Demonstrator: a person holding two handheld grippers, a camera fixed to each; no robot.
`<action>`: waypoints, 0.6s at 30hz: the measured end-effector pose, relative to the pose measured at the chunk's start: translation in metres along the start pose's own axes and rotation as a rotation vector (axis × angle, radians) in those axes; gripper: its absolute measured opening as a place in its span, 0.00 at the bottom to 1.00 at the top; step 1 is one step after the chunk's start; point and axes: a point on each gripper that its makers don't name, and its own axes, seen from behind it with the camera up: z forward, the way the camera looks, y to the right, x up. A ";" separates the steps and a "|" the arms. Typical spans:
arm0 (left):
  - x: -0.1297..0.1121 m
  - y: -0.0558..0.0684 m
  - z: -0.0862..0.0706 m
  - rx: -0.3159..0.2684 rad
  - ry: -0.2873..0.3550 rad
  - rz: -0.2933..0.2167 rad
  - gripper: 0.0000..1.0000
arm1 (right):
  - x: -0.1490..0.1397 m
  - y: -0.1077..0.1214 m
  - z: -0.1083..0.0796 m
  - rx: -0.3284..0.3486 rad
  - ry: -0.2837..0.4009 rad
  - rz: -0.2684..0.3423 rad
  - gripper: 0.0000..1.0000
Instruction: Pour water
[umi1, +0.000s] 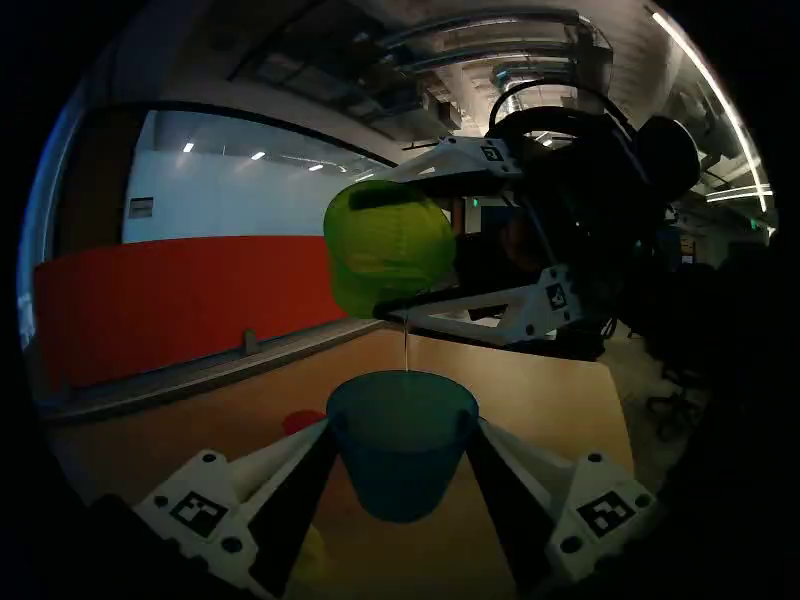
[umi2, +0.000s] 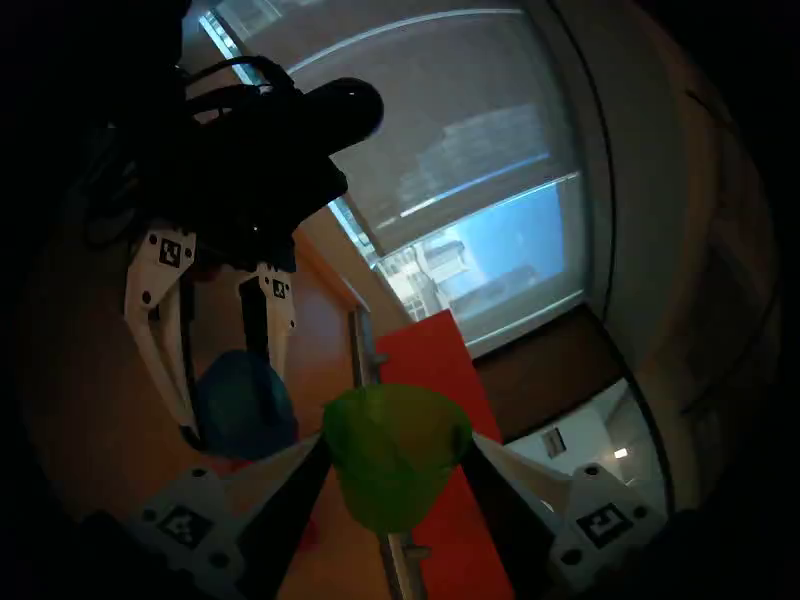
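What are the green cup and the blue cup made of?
The green cup is probably thin plastic: light glows through its wall. The blue cup seems to be plastic too. It looks smooth and matte, with a thin, even rim and a slightly see-through wall.

In the left gripper view a red thing (umi1: 298, 420) sits mostly behind a finger of the left gripper (umi1: 402, 425), too little showing to name it; a yellow shape (umi1: 312, 558) is dim and cut off below (kind unclear); the blue cup's (umi1: 402, 475) water level cannot be told; the green cup (umi1: 390, 240) hides its own inside; the right gripper's (umi1: 365, 250) rear is lost in dark.
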 end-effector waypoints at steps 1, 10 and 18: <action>0.000 0.000 0.000 0.000 0.001 0.000 0.85 | 0.000 0.000 0.000 0.001 -0.001 -0.007 0.90; 0.002 0.002 -0.002 -0.002 0.003 0.002 0.85 | 0.003 0.006 0.001 -0.011 0.000 -0.049 0.90; 0.004 0.003 -0.002 -0.004 0.004 0.003 0.85 | 0.003 0.013 0.001 -0.028 -0.006 -0.098 0.90</action>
